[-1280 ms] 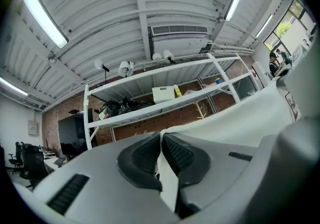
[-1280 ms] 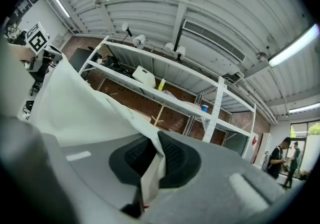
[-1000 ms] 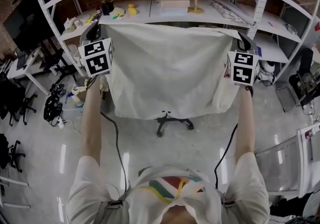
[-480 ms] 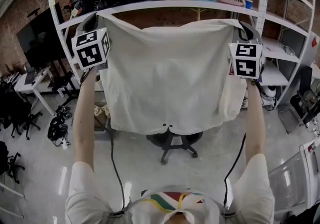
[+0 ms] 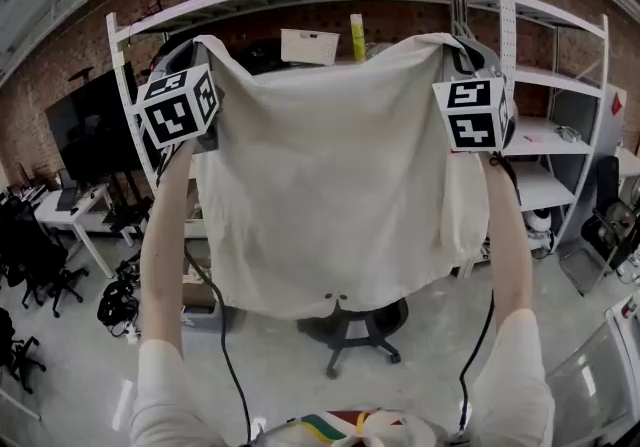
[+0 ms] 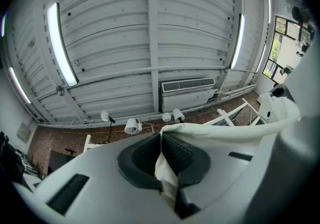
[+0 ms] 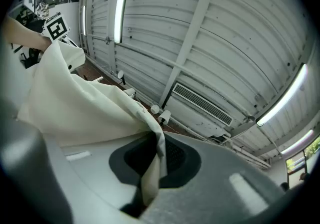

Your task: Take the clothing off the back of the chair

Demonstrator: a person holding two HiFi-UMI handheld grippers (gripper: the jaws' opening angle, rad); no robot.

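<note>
- Clothing, a cream-white garment of thin fabric point(image 5: 330, 185), hangs spread like a wide sheet between the two grippers; its top edge is stretched from one to the other and its hem falls well below both
- The grey hand-held left gripper point(image 5: 203, 43) has its jaws closed tight on the garment's upper left corner; in the left gripper view a fold of the cloth is pinched between the dark ribbed pads point(image 6: 177, 150) and runs off to that gripper's right
- The grey hand-held right gripper point(image 5: 452, 43) is likewise clamped on the upper right corner, with the cloth squeezed between its pads point(image 7: 172, 155) and billowing away to its left
- Both grippers are held high on raised arms and tilt upward, so each gripper view looks past the jaws at a white ribbed ceiling with strip lights point(image 6: 150, 27)
- A black swivel chair with a wheeled star base point(image 5: 355, 330) stands below the grippers, showing under the hem; its backrest is hidden behind the cloth
- White metal shelving point(image 5: 560, 15) against a brick wall stands beyond the grippers, behind the garment
- A black cable point(image 5: 225, 355) hangs down below the left gripper, along the arm
</note>
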